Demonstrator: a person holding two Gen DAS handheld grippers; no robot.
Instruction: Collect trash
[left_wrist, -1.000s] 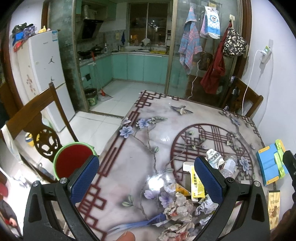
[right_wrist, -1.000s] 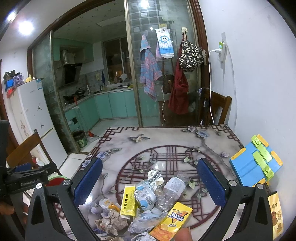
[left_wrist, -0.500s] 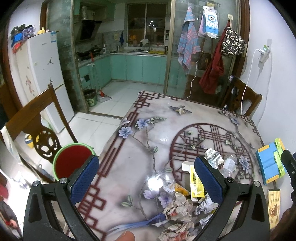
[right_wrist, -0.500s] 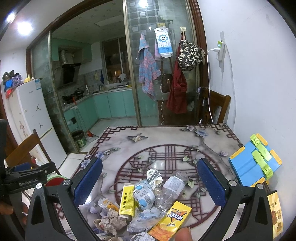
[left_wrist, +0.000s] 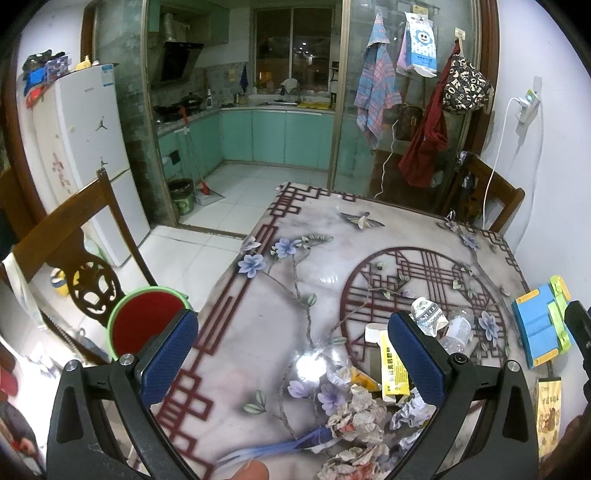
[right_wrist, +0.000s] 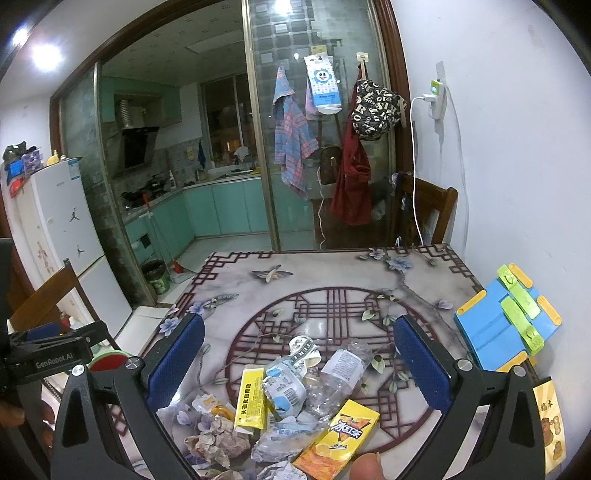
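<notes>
Crumpled paper, wrappers and a plastic bottle still lie heaped near the table's near edge, barely shifted in view, both the left gripper and right gripper hovering wide open, nothing collected yet

Left tool, right tool: black frames, blue textured pads (silver screws).

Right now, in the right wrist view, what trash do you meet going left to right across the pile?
Crumpled paper → yellow box → white-blue wrapper → clear bottle, all between the open right gripper fingers.
</notes>
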